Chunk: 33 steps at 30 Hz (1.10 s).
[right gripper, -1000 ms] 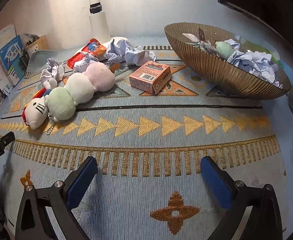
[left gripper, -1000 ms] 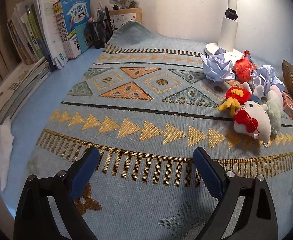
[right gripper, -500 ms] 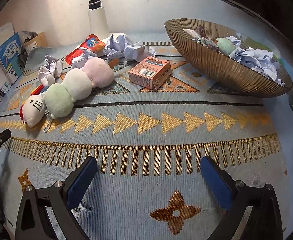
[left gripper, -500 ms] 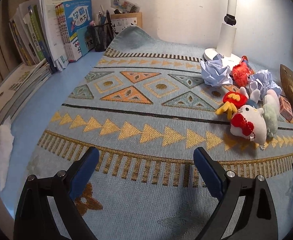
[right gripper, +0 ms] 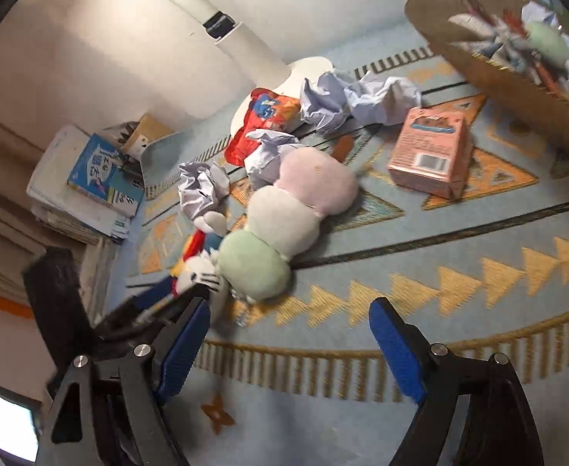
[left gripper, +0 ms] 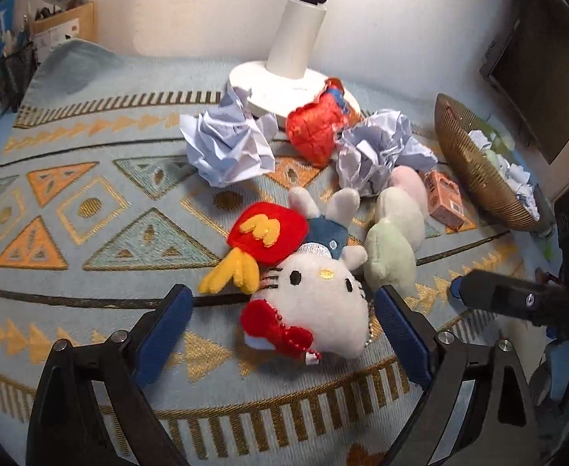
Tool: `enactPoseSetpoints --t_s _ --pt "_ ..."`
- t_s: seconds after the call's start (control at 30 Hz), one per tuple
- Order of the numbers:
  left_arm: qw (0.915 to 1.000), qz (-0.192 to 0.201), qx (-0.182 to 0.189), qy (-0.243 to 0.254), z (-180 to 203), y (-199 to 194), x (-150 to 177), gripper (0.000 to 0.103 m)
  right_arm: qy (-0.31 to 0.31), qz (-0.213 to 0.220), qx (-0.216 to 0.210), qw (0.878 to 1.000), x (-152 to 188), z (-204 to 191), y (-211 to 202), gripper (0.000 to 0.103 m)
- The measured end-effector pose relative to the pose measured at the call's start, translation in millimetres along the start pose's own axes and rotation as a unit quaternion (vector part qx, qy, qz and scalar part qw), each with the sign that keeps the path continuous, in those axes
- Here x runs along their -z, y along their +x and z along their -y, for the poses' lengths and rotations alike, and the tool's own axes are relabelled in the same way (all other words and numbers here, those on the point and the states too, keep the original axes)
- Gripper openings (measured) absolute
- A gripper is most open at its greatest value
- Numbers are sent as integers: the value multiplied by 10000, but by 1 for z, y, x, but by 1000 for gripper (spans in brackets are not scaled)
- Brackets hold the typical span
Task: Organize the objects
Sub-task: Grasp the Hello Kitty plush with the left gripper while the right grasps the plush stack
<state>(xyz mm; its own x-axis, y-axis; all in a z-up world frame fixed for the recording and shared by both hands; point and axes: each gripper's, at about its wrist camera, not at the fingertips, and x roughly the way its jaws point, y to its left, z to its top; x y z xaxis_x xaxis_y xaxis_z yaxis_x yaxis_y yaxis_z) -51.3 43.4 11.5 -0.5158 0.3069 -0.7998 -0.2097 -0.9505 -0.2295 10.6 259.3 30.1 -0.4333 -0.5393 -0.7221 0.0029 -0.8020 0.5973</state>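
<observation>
Left gripper (left gripper: 284, 334) is hanging low over the patterned rug (left gripper: 90, 202), jaws wide apart, the white cat plush (left gripper: 315, 310) lying between the blue pads (left gripper: 164, 334) without clear contact. Only the left view is showing its face and red bow.

Right gripper (right gripper: 290, 345) is hovering over the rug with jaws apart and nothing between them. Only this tilted, blurred view is showing the barcode on the pink box (right gripper: 432, 159) and the inside of the bowl.

Taking the cat plush as landmark:
- just beside it, on the right: one three-ball plush (left gripper: 395, 233), green, white, pink.
- touching its far side: one red pouch plush (left gripper: 267, 235) with yellow fringe.
- beyond it: three crumpled paper wads loose on the rug, the left one (left gripper: 226, 147) plainest; one red snack bag (left gripper: 317, 128) between them.
- further beyond: one white lamp base (left gripper: 280, 89).
- far right: one gold ribbed bowl (left gripper: 474, 171) holding more paper; the pink box sitting between bowl and three-ball plush.
- far left, against the wall: stacked books (right gripper: 102, 178).
</observation>
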Motion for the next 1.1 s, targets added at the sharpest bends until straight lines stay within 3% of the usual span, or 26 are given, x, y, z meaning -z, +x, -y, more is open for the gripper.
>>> enactPoseSetpoints --t_s 0.07,0.13,0.27,0.37,0.43,0.47,0.5,0.57,0.63,0.73,0.83,0.9,0.93,0.97,1.03,1.1 --pt "9995 144 -205 174 8 1 3 76 292 -125 -53 9995 -11 -4 18 86" --pt "9996 159 68 235 11 -3 6 52 287 161 271 9991 -18 -15 23 85" --pt "9991 290 -307 -15 2 -15 17 52 528 639 745 9938 -25 -24 39 85" --pt "9941 483 -824 -517 -18 -28 28 52 234 895 1560 9834 -20 -49 55 86" --pt "9927 556 -702 -806 -32 -38 35 52 -361 991 2203 9697 -17 -63 68 80" --pt "9923 647 -617 -862 -36 -44 38 52 -644 1009 2479 9614 -13 -69 73 69" --pt "9918 716 -614 -867 -37 -48 41 52 -814 1010 2469 9603 -10 -72 74 62" --pt "9916 687 -734 -808 -32 -47 42 52 -909 838 2079 9703 -5 -72 68 58" --pt "9921 456 -821 -829 -26 -42 43 52 -1264 493 1911 9722 0 -74 64 57" --pt "9935 455 -640 -822 -12 -46 48 52 -2043 199 2030 9574 20 -79 51 57" --pt "9941 510 -799 -519 1 -48 52 52 -2761 -11 2097 9380 51 -68 27 57" --pt "9948 594 -591 -580 2 -48 55 53 -3118 -139 2156 9253 66 -57 10 58" --pt "9949 661 -452 -621 2 -47 57 53 -3314 -94 2181 9179 72 -50 0 60" --pt "9947 673 -490 -596 4 -44 58 53 -3448 -32 2194 9127 75 -44 -7 68" --pt "9938 692 -759 -421 12 -42 58 53 -3277 -22 2165 9196 71 -30 -16 75" --pt "9930 777 -874 -178 21 -41 60 54 -2794 -169 1739 9441 65 -11 -22 79"
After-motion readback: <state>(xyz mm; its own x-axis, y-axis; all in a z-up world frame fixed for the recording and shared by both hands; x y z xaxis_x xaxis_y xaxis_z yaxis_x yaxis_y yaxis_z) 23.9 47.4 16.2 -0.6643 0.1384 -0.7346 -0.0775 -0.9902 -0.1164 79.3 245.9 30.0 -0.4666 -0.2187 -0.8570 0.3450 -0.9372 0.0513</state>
